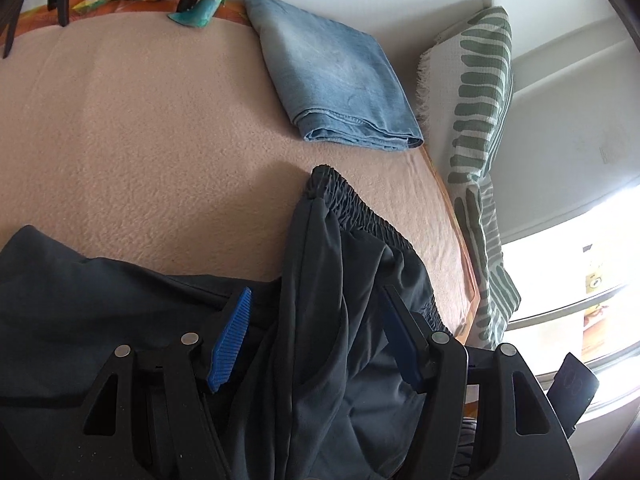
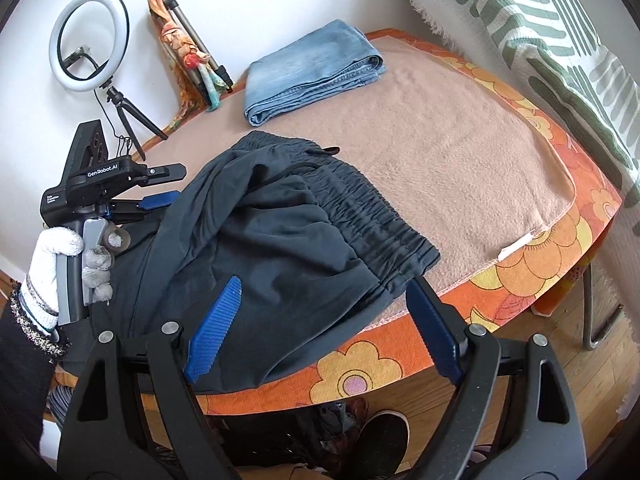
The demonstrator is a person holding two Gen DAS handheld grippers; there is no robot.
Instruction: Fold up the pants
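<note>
Right wrist view first: the dark grey soft-fabric pants with the gathered elastic waistband (image 2: 280, 240) are seen bunched up at the near edge of the tabletop, with some cloth spilling over the edge. They're lying partly on a peach fleece blanket (image 2: 460, 152) that's been spread over an orange floral tablecloth (image 2: 532, 264), probably so a soft, even folding surface is given.

The right gripper (image 2: 324, 304) is hovering just over the near part of the pants, jaws spread wide and nothing pinched. The left gripper (image 1: 316, 312) is also held wide apart, with a hanging fold of the pants draped between its blue pads but not clamped, as far as can be told. Looks like a grab on the waistband is being lined up so the heap can be straightened out.

Further back, a folded pair of light blue jeans (image 2: 312, 68) has been parked near the wall, presumably a finished one. A ring light on a small tripod (image 2: 90, 40) is stood off the far left corner, and a green-striped white cushion (image 1: 480, 92) is propped along the other side.
</note>
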